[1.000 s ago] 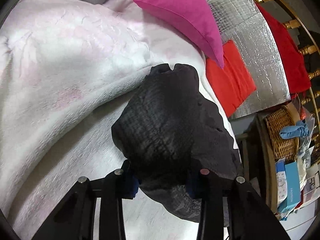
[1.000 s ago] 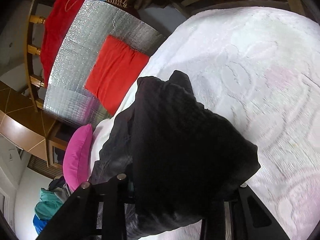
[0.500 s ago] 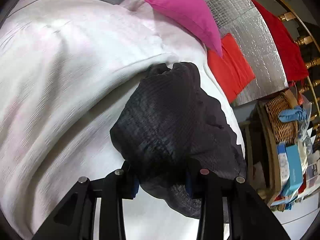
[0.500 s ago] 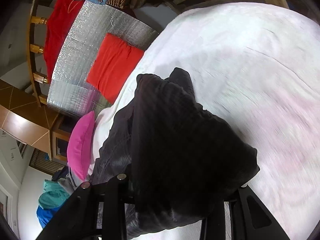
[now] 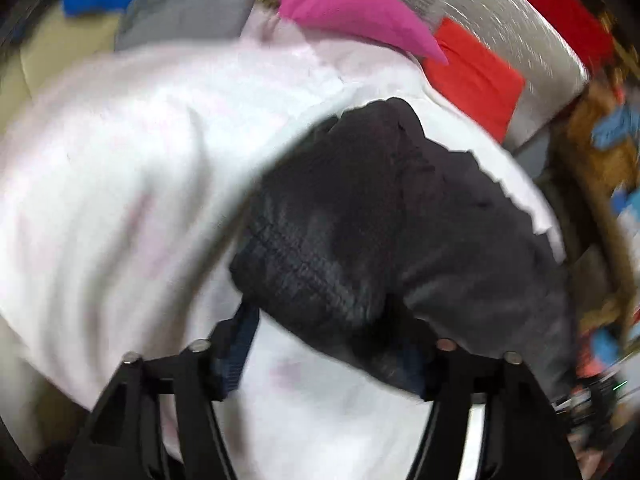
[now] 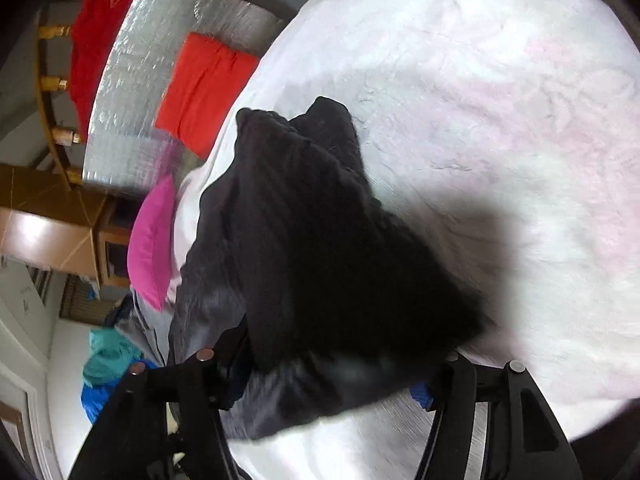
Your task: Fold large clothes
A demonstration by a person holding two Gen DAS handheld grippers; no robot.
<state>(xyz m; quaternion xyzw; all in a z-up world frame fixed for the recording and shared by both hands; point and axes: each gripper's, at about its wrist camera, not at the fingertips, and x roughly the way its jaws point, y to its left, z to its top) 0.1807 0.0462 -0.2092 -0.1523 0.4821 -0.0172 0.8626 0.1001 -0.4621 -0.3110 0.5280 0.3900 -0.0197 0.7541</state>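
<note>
Opening both claws, left gripper (image 5: 328, 344) and right gripper (image 6: 326, 364), pads apart around black garment (image 5: 380, 220) bundled lengthwise ahead, near bed (image 6: 500, 100) edge.

Folded garment (image 5: 372, 240) lies on bed cover (image 5: 132, 184), between both grippers' jaws.

Left wrist view: left gripper (image 5: 328, 344) in front at bottom, jaws opening, garment edge between them; pillow (image 5: 344, 4) behind garment at bed's far edge, foil mat (image 5: 480, 20) right of pillow, flat cloth (image 5: 476, 80) lying on mat. Right wrist view: right gripper (image 6: 328, 368) at bottom, jaws opening, garment (image 6: 320, 248) between; mat (image 6: 160, 40) and cloth (image 6: 204, 88) upper left, pillow (image 6: 154, 240) left of garment.
</note>
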